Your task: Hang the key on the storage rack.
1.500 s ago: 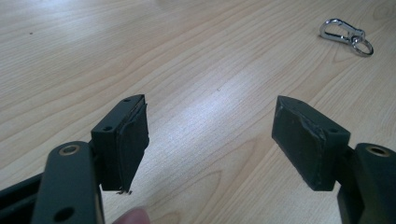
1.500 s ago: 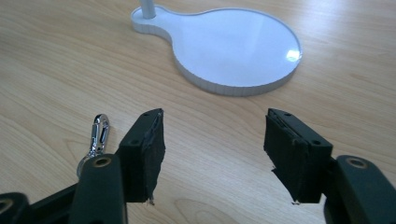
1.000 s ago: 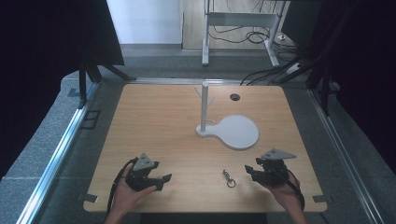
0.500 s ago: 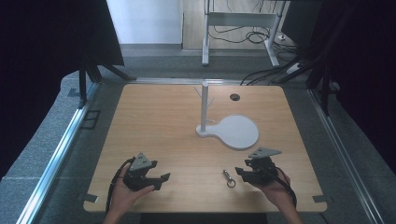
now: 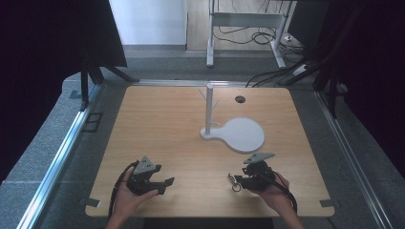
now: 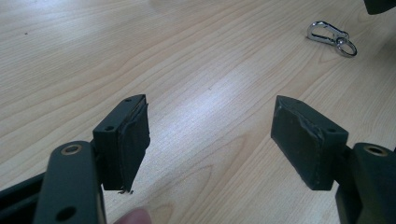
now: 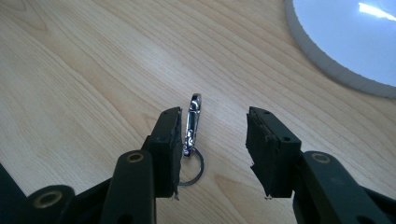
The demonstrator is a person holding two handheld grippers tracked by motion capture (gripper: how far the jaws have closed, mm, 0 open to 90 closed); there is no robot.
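A small silver carabiner clip with a key ring lies flat on the wooden table near its front edge. In the right gripper view the clip lies between the jaws, close against the left jaw, its ring toward the camera. My right gripper is open around it, low over the table. My left gripper sits at the front left, open, with nothing between its jaws. The clip shows far off in the left gripper view.
A white stand with thin side pegs rises from a round white base plate right of the table's centre; the plate's edge lies just beyond the right gripper. A dark cable hole sits at the back.
My right gripper has moved left toward the clip and now has its jaws on either side of it. The left gripper has barely moved.
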